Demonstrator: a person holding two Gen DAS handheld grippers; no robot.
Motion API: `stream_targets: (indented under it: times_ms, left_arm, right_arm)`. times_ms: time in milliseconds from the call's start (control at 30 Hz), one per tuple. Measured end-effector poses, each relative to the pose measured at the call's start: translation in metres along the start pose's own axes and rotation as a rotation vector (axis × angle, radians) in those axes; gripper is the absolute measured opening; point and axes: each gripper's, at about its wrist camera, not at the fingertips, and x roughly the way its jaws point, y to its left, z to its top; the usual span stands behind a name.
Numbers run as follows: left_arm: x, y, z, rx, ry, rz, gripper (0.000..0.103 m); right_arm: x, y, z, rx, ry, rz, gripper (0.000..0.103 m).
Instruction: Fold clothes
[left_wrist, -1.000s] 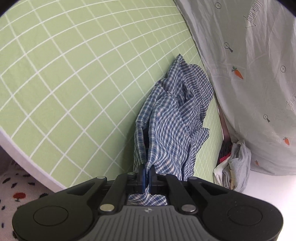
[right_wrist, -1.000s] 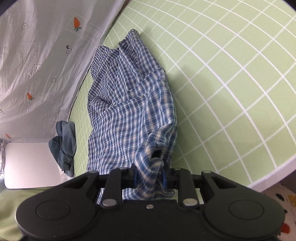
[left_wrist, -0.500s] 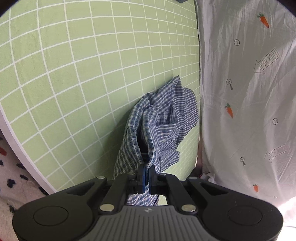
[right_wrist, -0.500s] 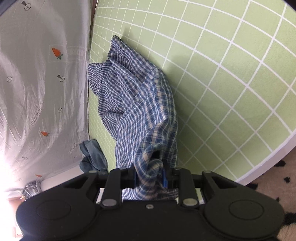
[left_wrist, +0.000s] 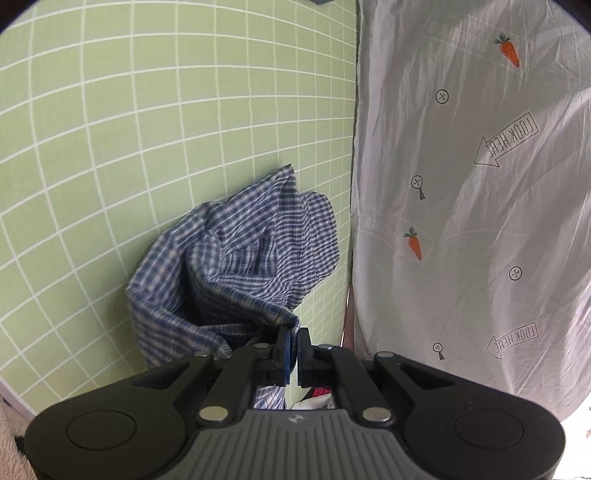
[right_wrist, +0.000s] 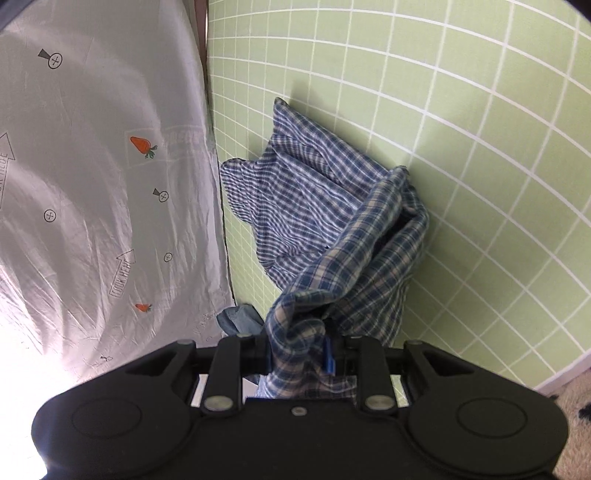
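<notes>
A blue-and-white checked shirt (left_wrist: 243, 258) hangs bunched between both grippers, its far end resting on the green grid sheet (left_wrist: 129, 129). My left gripper (left_wrist: 293, 341) is shut on a corner of the shirt's hem. In the right wrist view the same shirt (right_wrist: 332, 229) drapes down from my right gripper (right_wrist: 299, 347), which is shut on a thick fold of the cloth. A blue pad shows beside the fold.
A white cloth with carrot and arrow prints (left_wrist: 480, 184) hangs along one side of the green sheet (right_wrist: 443, 110). A blue denim piece (right_wrist: 240, 317) lies near its edge. A patterned rug (right_wrist: 569, 406) shows past the sheet's edge.
Both grippers have lifted and swung, still holding the shirt. The shirt has gathered from a long stretched shape into a shorter bunch, and the printed cloth fills more of both views.
</notes>
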Motion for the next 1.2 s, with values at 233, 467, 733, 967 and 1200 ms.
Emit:
stream_targets:
  times_ms: [233,467,733,967,1200]
  left_arm:
    - [0.041,-0.042,0.028,0.066,-0.017,0.005,0.002]
    - [0.098,-0.081,0.073,0.161,-0.079,0.053,0.003]
    - [0.140,-0.111,0.068,0.616,-0.206,0.337,0.078]
    - [0.159,-0.095,0.031,0.931,-0.141,0.498,0.085]
    - [0.174,-0.054,0.016,0.987,-0.056,0.578,0.091]
  right_arm:
    - [0.035,0.043,0.043,-0.033,0.000,-0.004,0.026]
    - [0.092,0.085,0.104,-0.083,0.005,-0.047,0.032]
    - [0.143,0.143,0.134,-0.550,-0.151,-0.238,0.080]
    - [0.134,0.144,0.090,-0.885,-0.266,-0.391,0.090]
    - [0.141,0.114,0.063,-1.034,-0.268,-0.565,0.094]
